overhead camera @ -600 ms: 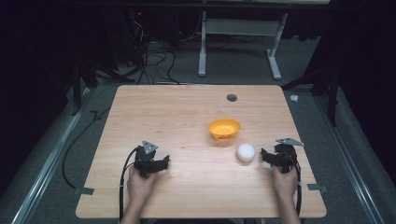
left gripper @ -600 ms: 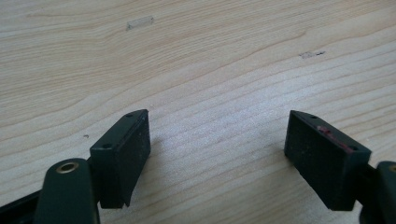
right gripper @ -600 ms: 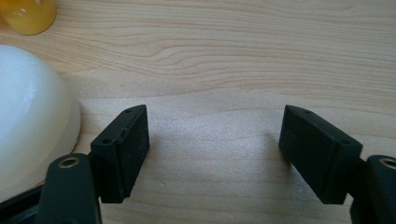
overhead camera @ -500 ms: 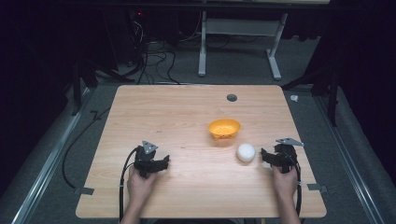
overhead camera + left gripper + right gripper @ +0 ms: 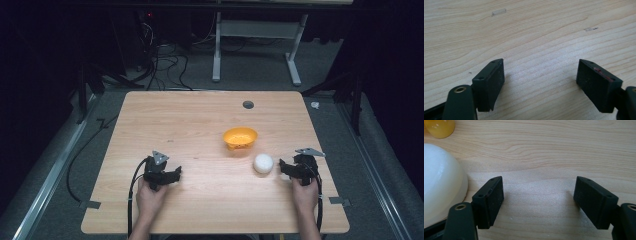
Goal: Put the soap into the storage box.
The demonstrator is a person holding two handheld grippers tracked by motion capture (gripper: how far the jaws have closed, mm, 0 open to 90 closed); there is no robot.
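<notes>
Half the white ball [image 5: 441, 185] is cut off.

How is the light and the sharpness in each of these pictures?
High view: table brightly lit, surroundings dark. Right gripper view: white ball close, overexposed and soft; wood grain sharp. Left gripper view: even light, soft shadows under the jaws.

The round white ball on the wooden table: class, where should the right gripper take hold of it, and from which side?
Probably across the widest middle of the round white ball, coming from the right gripper's own side. Being round, it offers no edge or handle. The orange plastic bowl stands just behind it, apart. The jaws are wide open, with the ball to their left.
</notes>
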